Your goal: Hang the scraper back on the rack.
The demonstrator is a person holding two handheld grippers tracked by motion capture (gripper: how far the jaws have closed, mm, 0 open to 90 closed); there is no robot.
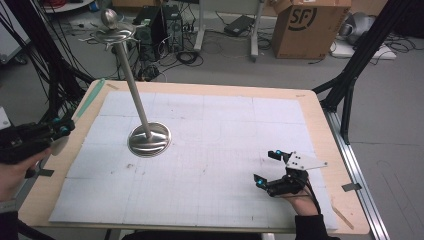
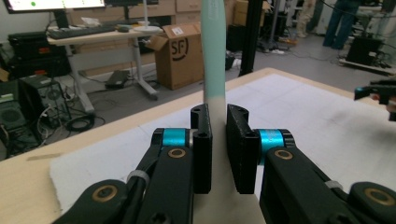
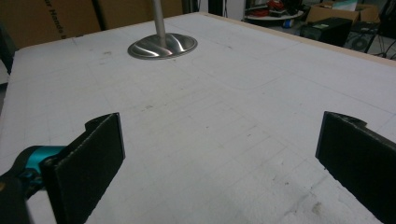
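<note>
While the left gripper (image 2: 218,135) clamps a long teal-and-white strip (image 2: 214,56) at the desk's (image 1: 310,107) left edge, the right gripper (image 1: 272,172) rests near the right with jaws spread wide, well apart from the metal stand (image 1: 149,139).

Stand (image 1: 149,139) polished metal; mat (image 1: 225,150) matt, scuffed; table (image 1: 310,102) wood.

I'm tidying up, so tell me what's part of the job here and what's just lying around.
In the job:
left gripper, shut on the teal strip
metal stand
right gripper, jaws open

Lying about:
cardboard box
computer tower
floor cables
</note>
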